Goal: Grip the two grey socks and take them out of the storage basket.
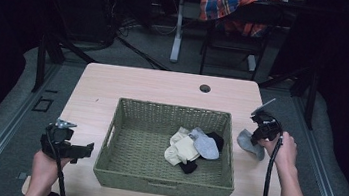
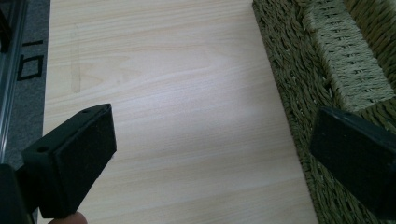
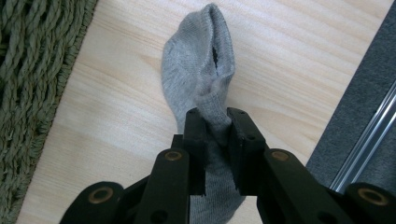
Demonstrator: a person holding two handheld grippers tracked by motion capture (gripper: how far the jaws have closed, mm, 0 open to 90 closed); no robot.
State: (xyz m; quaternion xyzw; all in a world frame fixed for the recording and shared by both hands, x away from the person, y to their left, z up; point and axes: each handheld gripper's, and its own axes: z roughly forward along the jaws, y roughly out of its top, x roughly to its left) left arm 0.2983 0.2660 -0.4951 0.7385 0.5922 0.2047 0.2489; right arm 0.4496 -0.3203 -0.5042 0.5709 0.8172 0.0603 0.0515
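A grey sock [image 3: 198, 70] lies on the pale wooden table [image 1: 164, 86] just right of the green woven basket [image 1: 162, 184]. My right gripper [image 3: 217, 119] is shut on the sock, its black jaws pinching the fabric low over the tabletop. In the high view the same grey sock [image 1: 247, 141] sits beside the basket's right wall with the right gripper [image 1: 260, 134] at it. My left gripper [image 1: 86, 148] is open at the table's front left, its two pads [image 2: 77, 161] wide apart over bare wood, close to the basket's left wall [image 2: 299, 93].
Inside the basket lie several socks: cream [image 1: 181, 149], light blue-grey [image 1: 205, 144] and black [image 1: 187, 167]. A cable hole [image 1: 205, 88] sits near the table's far edge. Beyond stand a chair with a plaid cloth [image 1: 234, 7] and a desk leg [image 1: 178, 28].
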